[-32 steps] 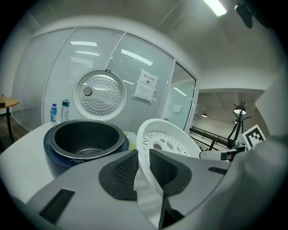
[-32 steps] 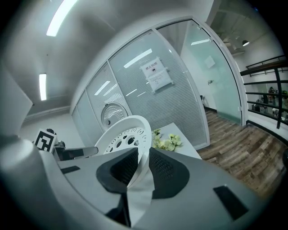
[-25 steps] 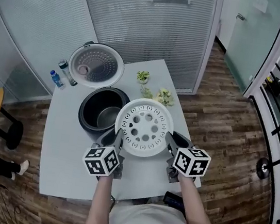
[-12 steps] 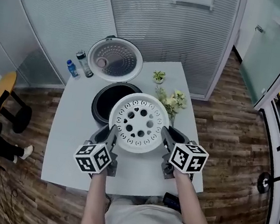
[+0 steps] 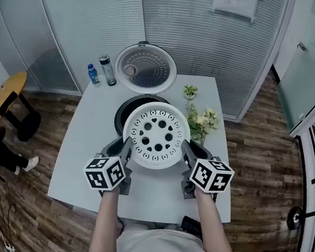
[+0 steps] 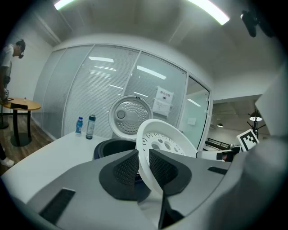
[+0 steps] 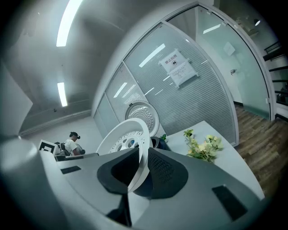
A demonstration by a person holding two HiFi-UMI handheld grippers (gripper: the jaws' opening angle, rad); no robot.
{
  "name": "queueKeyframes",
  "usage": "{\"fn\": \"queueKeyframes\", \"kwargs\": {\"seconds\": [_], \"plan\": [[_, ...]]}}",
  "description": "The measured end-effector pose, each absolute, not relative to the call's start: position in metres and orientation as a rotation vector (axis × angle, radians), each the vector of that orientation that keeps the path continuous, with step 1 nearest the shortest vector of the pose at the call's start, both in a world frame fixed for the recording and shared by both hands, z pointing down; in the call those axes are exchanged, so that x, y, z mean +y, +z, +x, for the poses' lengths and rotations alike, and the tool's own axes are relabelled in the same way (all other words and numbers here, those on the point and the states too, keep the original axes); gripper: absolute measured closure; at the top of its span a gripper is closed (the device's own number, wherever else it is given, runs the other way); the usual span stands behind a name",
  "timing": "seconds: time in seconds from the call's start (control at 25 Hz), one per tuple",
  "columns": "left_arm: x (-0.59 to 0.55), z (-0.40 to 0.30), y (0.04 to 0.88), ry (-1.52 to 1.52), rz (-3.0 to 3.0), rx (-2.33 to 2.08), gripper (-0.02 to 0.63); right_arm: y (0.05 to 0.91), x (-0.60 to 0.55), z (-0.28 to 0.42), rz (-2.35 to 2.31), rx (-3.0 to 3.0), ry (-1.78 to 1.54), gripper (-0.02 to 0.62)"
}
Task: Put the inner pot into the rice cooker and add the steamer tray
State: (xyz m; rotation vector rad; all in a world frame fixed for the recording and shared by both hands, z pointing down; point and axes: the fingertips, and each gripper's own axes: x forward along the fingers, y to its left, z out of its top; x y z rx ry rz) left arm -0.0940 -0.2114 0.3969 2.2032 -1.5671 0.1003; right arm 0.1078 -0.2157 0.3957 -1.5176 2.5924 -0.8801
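Note:
A white steamer tray (image 5: 156,135) with round holes hangs tilted over the front of the black rice cooker (image 5: 126,109), hiding most of its opening. My left gripper (image 5: 126,147) is shut on the tray's left rim, and my right gripper (image 5: 187,151) is shut on its right rim. In the left gripper view the tray (image 6: 164,143) stands edge-on between the ribbed pads (image 6: 128,168), with the cooker (image 6: 108,146) and its raised lid (image 6: 127,115) behind. The right gripper view shows the tray's rim (image 7: 126,139) pinched the same way. I cannot see into the cooker.
The cooker's open lid (image 5: 146,67) stands at the back of the white table (image 5: 81,164). Two bottles (image 5: 101,72) stand to its left. A small plant (image 5: 191,91) and flowers (image 5: 202,120) lie right of the cooker. A round yellow table (image 5: 3,99) stands at the left.
Both grippers have carried the tray leftward and away from me, from beside the cooker's right rim to over its opening. Their hold on the rims is unchanged.

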Motion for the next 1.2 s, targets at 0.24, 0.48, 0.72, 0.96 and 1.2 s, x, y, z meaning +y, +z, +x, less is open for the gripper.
{"fn": "queueKeyframes", "kwargs": {"seconds": [0.24, 0.48, 0.72, 0.96, 1.2], "plan": [[-0.208, -0.103, 0.387, 0.076, 2.204, -1.608, 0.532, 0.390, -0.214, 0.099, -1.478, 2.625, -0.854, 0.522], [-0.201, -0.100, 0.384, 0.053, 2.203, -1.629, 0.532, 0.385, -0.209, 0.101, -1.457, 2.666, -0.802, 0.520], [-0.201, -0.104, 0.389, 0.032, 2.213, -1.639, 0.531, 0.384, -0.213, 0.097, -1.429, 2.676, -0.746, 0.522], [-0.200, -0.096, 0.394, 0.037, 2.217, -1.665, 0.531, 0.393, -0.214, 0.105, -1.422, 2.694, -0.728, 0.520], [-0.199, -0.094, 0.393, 0.042, 2.227, -1.668, 0.531, 0.397, -0.214, 0.106, -1.421, 2.703, -0.725, 0.520]]}}
